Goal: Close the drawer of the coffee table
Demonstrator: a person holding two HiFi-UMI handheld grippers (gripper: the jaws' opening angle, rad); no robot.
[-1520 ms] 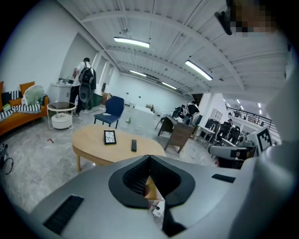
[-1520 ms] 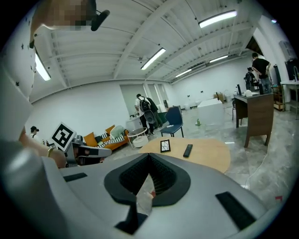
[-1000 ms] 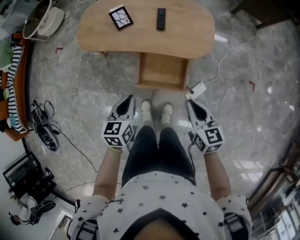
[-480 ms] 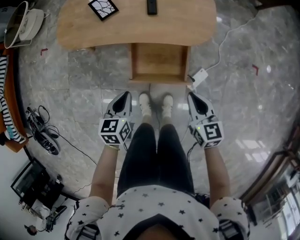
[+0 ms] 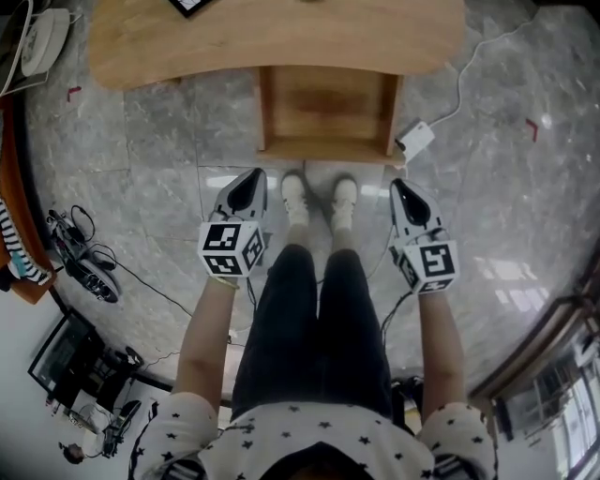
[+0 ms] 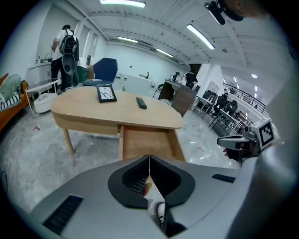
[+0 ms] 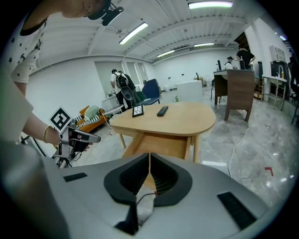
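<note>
coffee table [image 5: 281, 42]: far edge cut off at top | drawer [image 5: 326, 103]: back hidden under tabletop | dark frame [image 5: 190, 5]: seemingly, mostly cropped

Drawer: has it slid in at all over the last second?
No. Against the coffee table's near edge, the drawer juts out just as far as before.

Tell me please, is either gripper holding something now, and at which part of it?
Nothing is held. The left gripper and the right gripper both have their fingers shut on nothing, apart from the open drawer.

Head cam top-down; tool cams low, toward shared table [image 5: 309, 42].
</note>
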